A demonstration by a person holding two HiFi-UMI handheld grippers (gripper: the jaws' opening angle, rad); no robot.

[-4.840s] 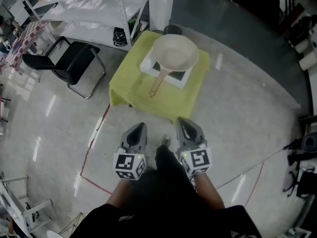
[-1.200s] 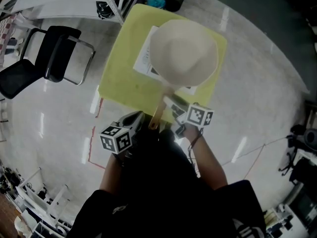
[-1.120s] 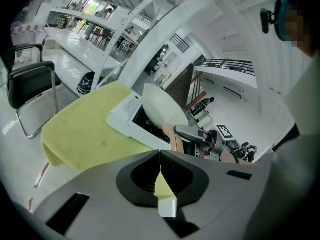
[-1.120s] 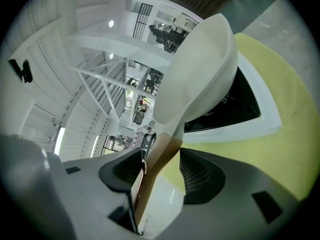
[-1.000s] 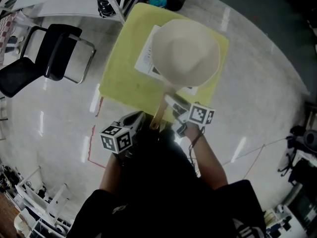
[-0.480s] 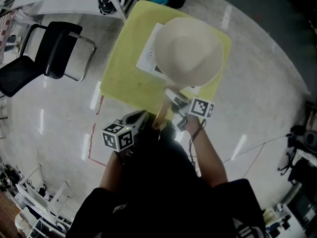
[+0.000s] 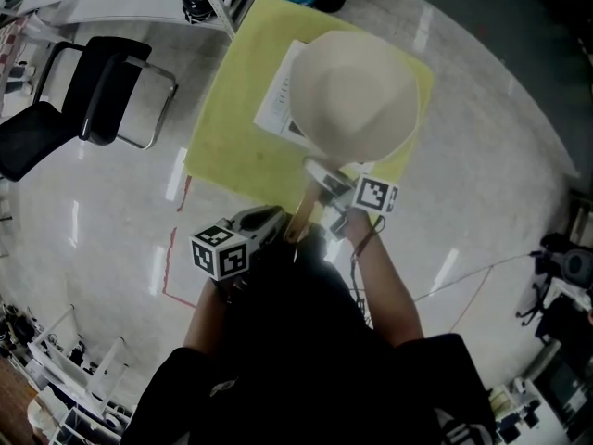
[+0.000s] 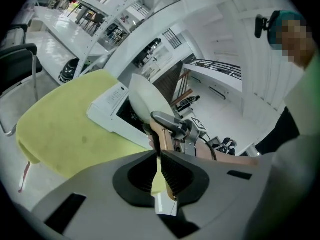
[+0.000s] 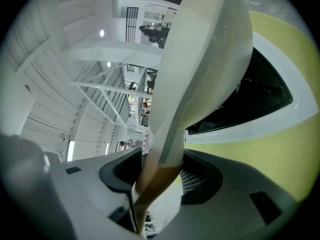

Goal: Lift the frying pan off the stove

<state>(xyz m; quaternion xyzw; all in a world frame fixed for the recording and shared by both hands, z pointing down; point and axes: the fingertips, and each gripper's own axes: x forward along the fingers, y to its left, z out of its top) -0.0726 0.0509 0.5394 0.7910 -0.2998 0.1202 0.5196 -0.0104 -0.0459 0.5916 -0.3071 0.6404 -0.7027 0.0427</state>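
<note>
R gripper (image 7: 321, 178): jaws closing round pan handle (image 7: 301, 215), not yet pinching. Handle's long axis running from gripper up to frying pan (image 7: 352, 95), sitting on stove (image 7: 276, 108), desk (image 7: 232, 151). L gripper (image 7: 267, 221) pressed together, idling beside handle end.

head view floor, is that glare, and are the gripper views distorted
Head view: yes, white streaks of glare on the floor, the person in front dark. Left gripper view: fisheye, shelves bowed, corners black. Right gripper view: same fisheye, the pan looms large.
</note>
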